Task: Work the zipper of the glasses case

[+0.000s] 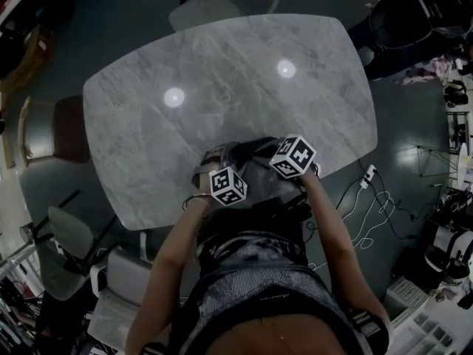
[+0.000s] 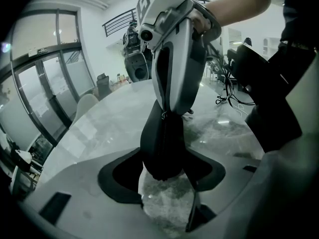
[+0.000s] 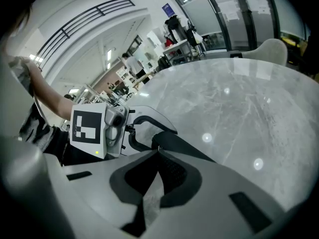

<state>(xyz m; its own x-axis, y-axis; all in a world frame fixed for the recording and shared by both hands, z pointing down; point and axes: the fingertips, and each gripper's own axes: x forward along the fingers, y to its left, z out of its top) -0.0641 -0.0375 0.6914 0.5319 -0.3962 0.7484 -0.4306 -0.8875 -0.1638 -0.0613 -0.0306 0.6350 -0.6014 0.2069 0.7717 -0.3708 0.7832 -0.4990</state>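
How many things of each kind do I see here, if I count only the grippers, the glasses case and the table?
grippers: 2 (left gripper, right gripper)
glasses case: 1
table: 1
total: 4

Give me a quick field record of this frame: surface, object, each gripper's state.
surface: grey marble-look oval table
object: dark soft glasses case, held between both grippers by the table's near edge
left gripper: jaws clamped on the case's lower end
right gripper: jaws shut at the case's upper end, apparently on the small metal zipper pull
zipper: runs down the case's edge facing the left gripper view; how far it is open cannot be told
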